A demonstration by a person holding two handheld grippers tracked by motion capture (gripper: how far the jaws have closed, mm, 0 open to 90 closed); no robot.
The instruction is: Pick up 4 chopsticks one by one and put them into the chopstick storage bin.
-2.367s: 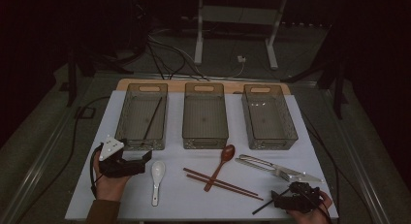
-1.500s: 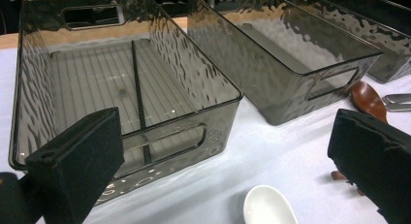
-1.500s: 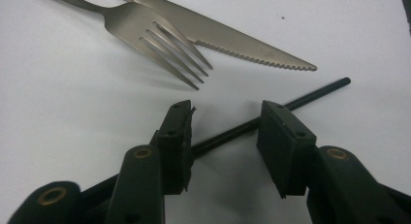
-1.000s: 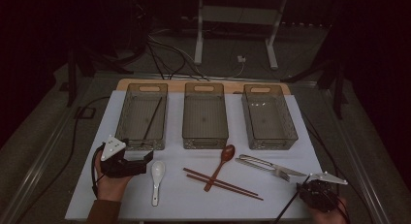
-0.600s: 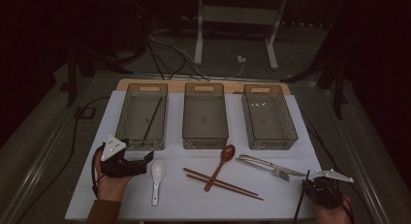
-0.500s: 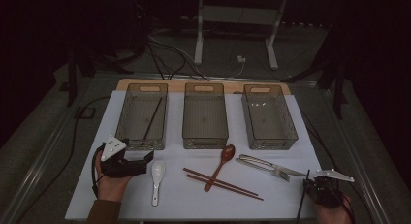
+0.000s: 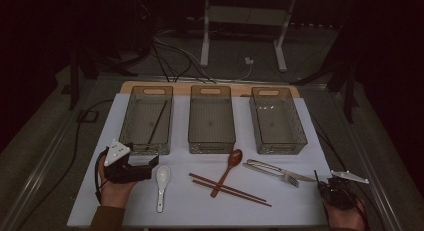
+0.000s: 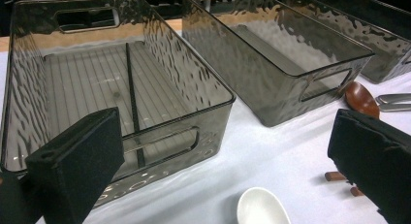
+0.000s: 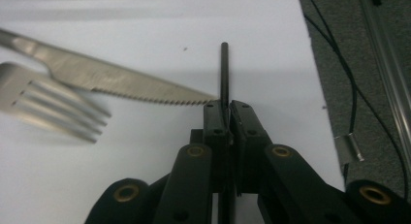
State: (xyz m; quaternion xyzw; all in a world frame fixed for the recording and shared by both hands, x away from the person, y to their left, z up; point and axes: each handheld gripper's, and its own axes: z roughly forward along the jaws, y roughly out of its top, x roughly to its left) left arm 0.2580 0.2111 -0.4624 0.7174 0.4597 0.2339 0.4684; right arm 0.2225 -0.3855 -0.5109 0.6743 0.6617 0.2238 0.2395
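Change: the right gripper (image 7: 336,187) is now sitting at the mat's (image 7: 295,211) near right corner, having swung outward from beside the fork (image 7: 272,172).
Right gripper: jaws are clamping a thin black chopstick (image 9: 224,73), pointing past the knife (image 9: 111,80) tip.
Left gripper (image 7: 134,170): jaws are standing wide, empty, beside the white spoon (image 7: 161,180).
Matching stick: another black chopstick (image 8: 132,103) is lying in the left bin (image 8: 215,115).
Risk: the thin chopstick is probably pivoting or slipping in the pinch during the carry.

A white-covered worktop (image 7: 300,211) carries three smoky translucent plastic bins (image 7: 212,118) in a row along its far side. Nearer lie a white ceramic soup spoon (image 7: 161,180), a brown wooden spoon (image 7: 228,168) crossing a pair of brown wooden chopsticks (image 7: 235,191), and a steel knife (image 7: 272,168) beside a steel fork (image 7: 290,179).
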